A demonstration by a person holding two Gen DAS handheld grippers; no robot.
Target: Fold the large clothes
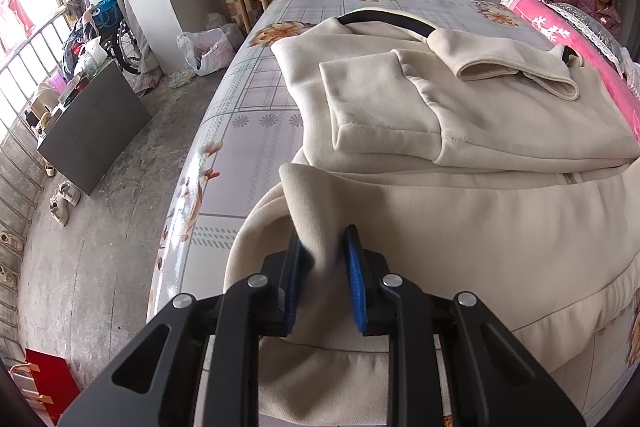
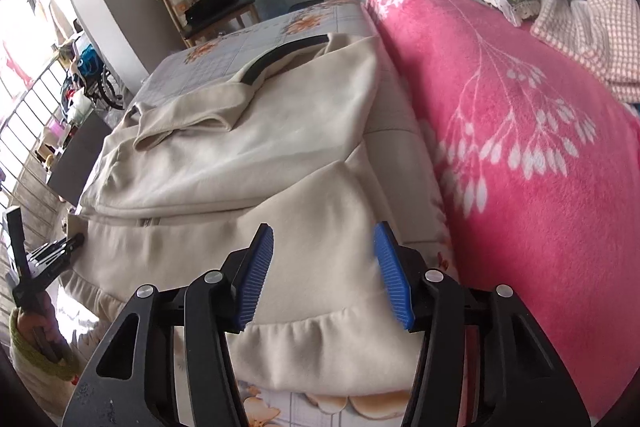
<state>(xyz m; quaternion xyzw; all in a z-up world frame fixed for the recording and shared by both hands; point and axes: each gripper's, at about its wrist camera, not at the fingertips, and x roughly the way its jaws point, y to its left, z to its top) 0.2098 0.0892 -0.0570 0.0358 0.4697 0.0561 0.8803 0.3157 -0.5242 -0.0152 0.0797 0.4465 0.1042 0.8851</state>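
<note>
Your left claw [image 1: 322, 279] sits at the bottom centre of its own view, clenched on a raised pleat of the cream sweatshirt [image 1: 460, 227] near its lower left corner; the cloth fills the gap between the blue pads [image 1: 354, 291]. Keep that pinch firm and low on the fabric, so that both layers come up together when you lift.

Your right claw [image 2: 324, 275] hangs at the bottom centre of its view with its jaws apart and nothing between them, just over the ribbed hem [image 2: 304, 339] on the side nearest the pink blanket [image 2: 520, 167]. It likely needs to come down on the hem and take a bite as deep as the left one before anything is raised. Take the matching corner, level with the other, or the fold will run crooked.

Further up both frames, the sweatshirt lies flat across the bed [image 1: 248, 99], its sleeves [image 1: 380, 107] already folded in over the chest and the black-lined collar [image 1: 384, 21] toward the far edge. Judging by that, the bottom-to-top fold is next: carry the hem toward the collar with both claws moving evenly, and lay it down without dragging the sleeves out of place.
</note>
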